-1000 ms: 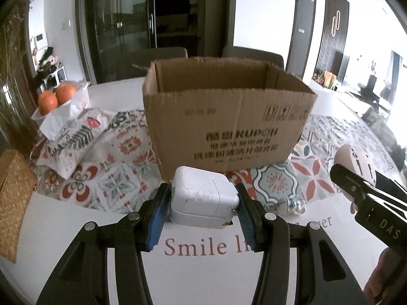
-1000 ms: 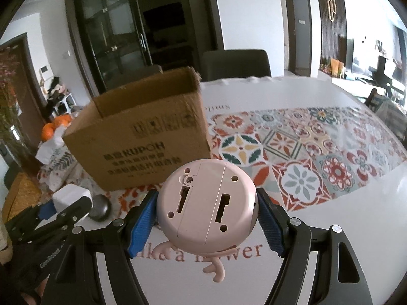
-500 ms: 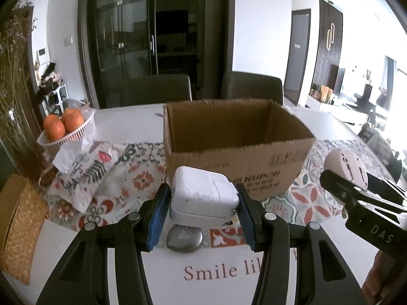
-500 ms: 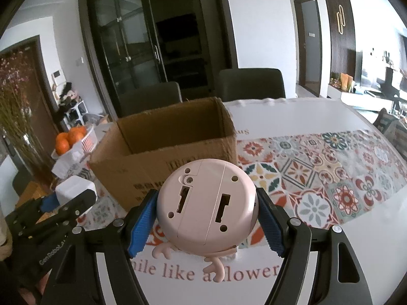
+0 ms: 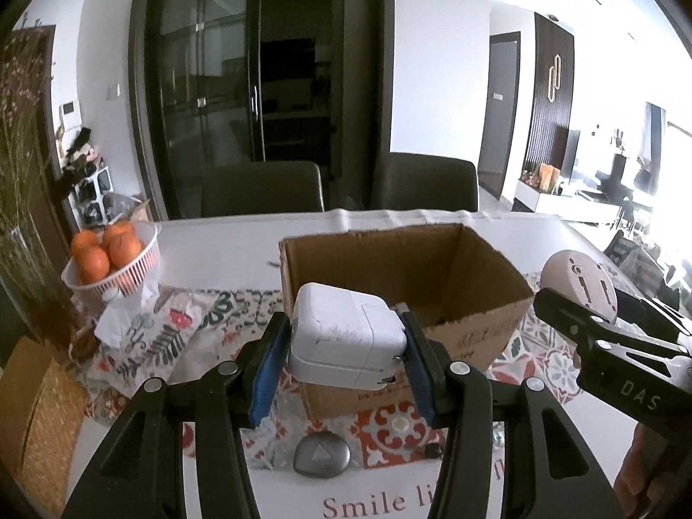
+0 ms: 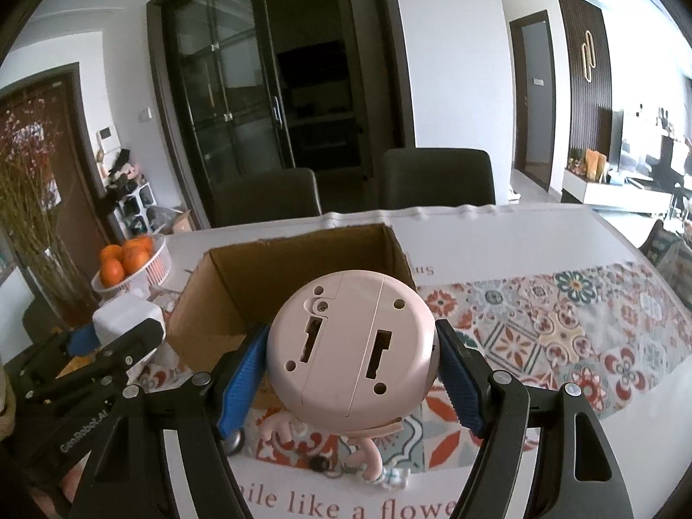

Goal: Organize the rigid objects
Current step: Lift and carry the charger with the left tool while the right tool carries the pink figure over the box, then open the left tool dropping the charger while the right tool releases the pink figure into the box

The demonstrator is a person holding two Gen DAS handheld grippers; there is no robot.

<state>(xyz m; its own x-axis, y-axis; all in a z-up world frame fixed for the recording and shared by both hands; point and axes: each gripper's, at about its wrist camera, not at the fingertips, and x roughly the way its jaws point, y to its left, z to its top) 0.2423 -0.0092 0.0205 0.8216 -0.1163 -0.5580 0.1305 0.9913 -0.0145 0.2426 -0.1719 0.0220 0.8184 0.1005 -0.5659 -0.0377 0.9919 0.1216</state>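
The open brown cardboard box (image 5: 402, 285) is sitting mid-table on the patterned cloth. The right gripper (image 6: 350, 372) is clamping a round pink plastic gadget (image 6: 350, 346), and the left gripper (image 5: 346, 357) a white plastic power adapter (image 5: 341, 337), both raised near its rim, presumably for dropping in. The box floor is mostly hidden.
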